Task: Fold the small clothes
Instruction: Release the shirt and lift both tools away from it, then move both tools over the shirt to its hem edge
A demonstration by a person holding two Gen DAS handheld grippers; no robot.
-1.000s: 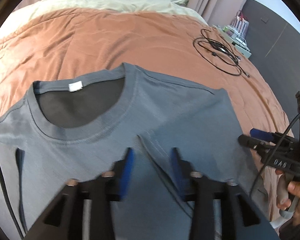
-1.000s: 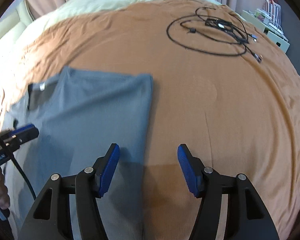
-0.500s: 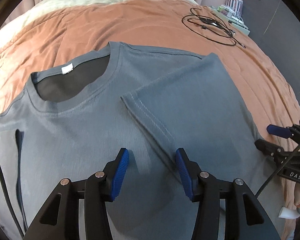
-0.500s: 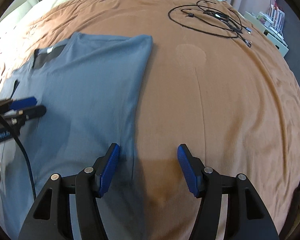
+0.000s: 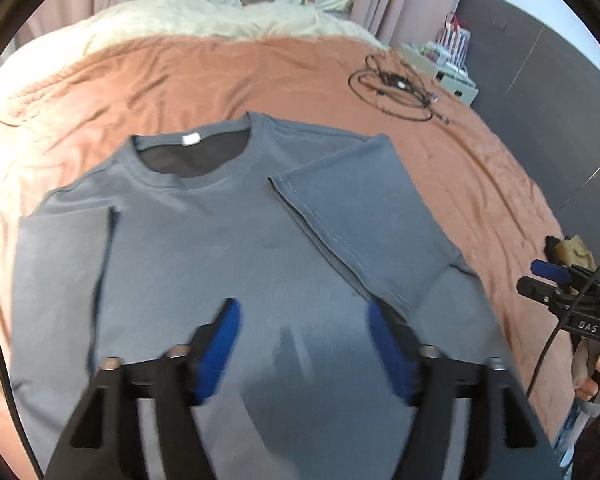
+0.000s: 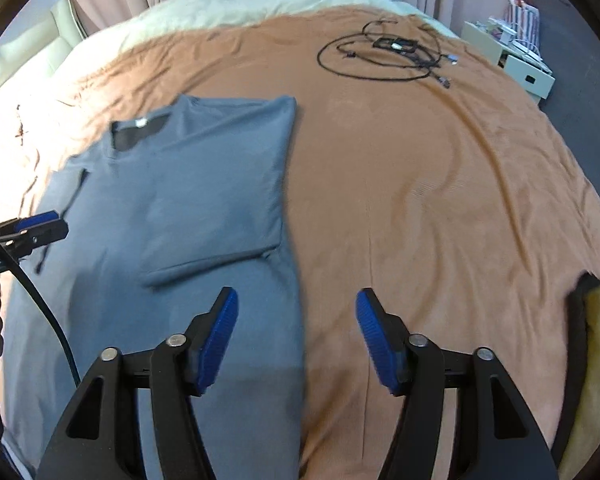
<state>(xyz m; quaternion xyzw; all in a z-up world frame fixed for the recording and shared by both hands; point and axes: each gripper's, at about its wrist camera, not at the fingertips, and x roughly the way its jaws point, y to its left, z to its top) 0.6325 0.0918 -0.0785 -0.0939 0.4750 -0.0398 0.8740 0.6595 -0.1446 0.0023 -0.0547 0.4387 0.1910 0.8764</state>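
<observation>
While we hold both tools above the bed (image 6: 420,184), the grey T-shirt (image 5: 220,248) lies flat on the rust-brown bedspread, neck toward the pillows, back label showing inside the collar (image 5: 190,139). On its left side the left sleeve (image 5: 56,256) looks already turned in along the body. Our left claw (image 5: 302,340) hovers over the lower chest with its blue pads wide apart, gripping nothing. Further right, the right sleeve (image 5: 364,224) is folded across the front, its stitched hem running diagonally. Our right claw (image 6: 296,336) hangs over the shirt's right edge, jaws spread wide and empty. We judge the knit thin, light and limp: it will drape and slide, so a hold belongs on doubled cloth, at the bottom hem corners or shoulder seams. Black cables (image 6: 384,54) lie well apart.
</observation>
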